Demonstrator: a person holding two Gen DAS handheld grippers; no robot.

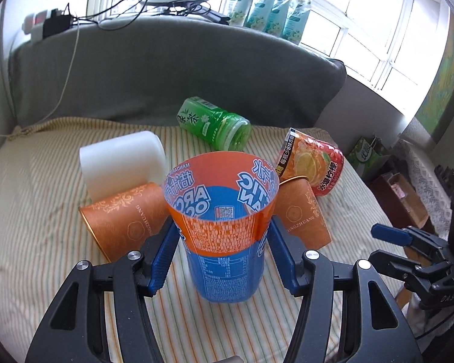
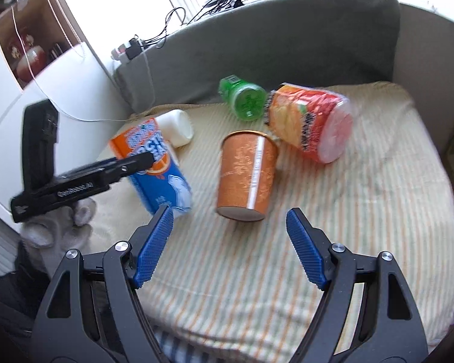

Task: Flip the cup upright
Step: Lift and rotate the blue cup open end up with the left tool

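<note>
A blue and orange plastic cup (image 1: 224, 236) stands upright, mouth up, on the striped cloth. My left gripper (image 1: 221, 248) has its blue pads on both sides of the cup's middle and is shut on it. The same cup shows in the right wrist view (image 2: 157, 169) with the left gripper's black finger across it. My right gripper (image 2: 230, 245) is open and empty, hovering before an orange paper cup (image 2: 246, 175) that stands tilted with its mouth toward the far side. In the left wrist view the right gripper (image 1: 408, 242) is at the right edge.
A second orange paper cup (image 1: 124, 220) lies on its side left of the held cup. A white cup (image 1: 121, 160), a green bottle (image 1: 215, 124) and a red-orange bottle (image 1: 314, 163) lie on the cloth (image 1: 30, 211). A grey cushion (image 1: 166, 75) backs the surface.
</note>
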